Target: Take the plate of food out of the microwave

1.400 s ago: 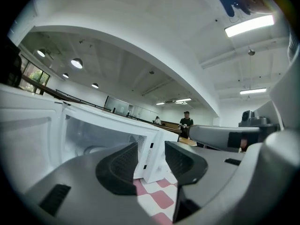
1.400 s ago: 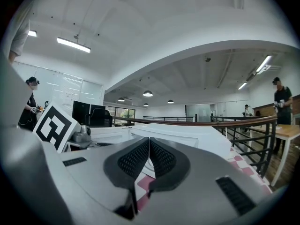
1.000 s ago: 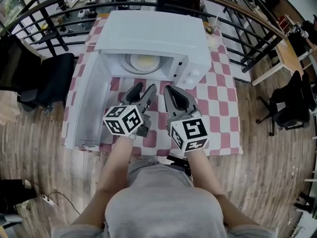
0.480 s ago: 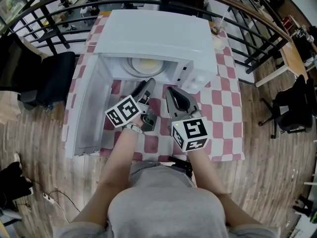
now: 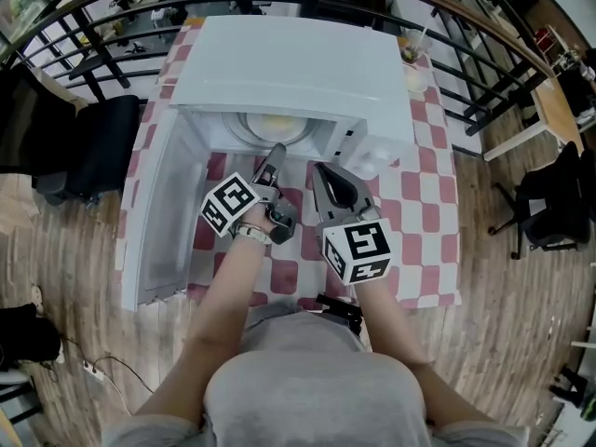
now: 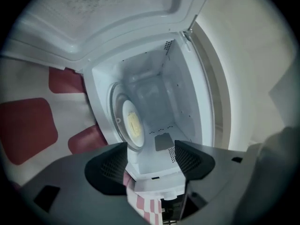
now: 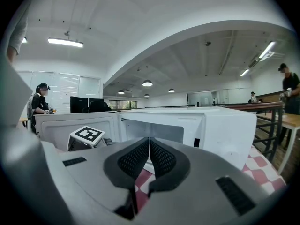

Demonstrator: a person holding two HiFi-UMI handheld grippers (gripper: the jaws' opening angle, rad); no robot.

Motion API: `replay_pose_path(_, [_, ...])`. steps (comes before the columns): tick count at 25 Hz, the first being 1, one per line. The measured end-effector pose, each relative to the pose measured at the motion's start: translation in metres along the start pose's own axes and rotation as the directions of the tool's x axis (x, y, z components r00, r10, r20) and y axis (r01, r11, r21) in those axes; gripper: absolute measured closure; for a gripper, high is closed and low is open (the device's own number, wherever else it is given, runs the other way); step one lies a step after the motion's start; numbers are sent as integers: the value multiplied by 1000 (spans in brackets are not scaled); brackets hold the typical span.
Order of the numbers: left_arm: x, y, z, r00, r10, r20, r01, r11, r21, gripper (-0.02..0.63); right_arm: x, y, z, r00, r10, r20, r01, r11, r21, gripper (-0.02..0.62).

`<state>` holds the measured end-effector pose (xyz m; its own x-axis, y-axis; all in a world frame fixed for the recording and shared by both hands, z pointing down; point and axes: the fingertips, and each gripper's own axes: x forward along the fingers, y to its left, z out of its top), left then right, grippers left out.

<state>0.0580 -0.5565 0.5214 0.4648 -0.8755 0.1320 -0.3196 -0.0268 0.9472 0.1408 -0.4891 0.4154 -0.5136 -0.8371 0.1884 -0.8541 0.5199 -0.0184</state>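
Both grippers poised at the open microwave, plate not yet out

The left gripper, forearm stretched forward, lies rolled on its side at the cavity mouth. Since a second ago it has rolled over and come closer, and its ribbed black jaws have just been opening: they stand wide with nothing between them. The right gripper is level beside it, jaws pressed together and empty. The round white plate of pale yellow food sits on the glass turntable inside the glossy white microwave, at the far edge of the red-and-white checked table.
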Motion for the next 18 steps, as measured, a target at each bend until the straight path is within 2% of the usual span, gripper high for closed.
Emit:
replay_pose_path(4, [6,26,0,996,91,13,-89,991,-95,264,6,-2,-6,1000,4,-12,-4,1000,8,569])
replay_pose_path(9, [17,52,-3,984,175,25,-167,968,-188,250,14,-7,-11,1000,9,-22,-8,1000,21,569])
replay_pose_path(18, [38,70,-2,965,259,40,-242,939,-244,250,25,-13,-24,998,21,-53,-19,999,36,569])
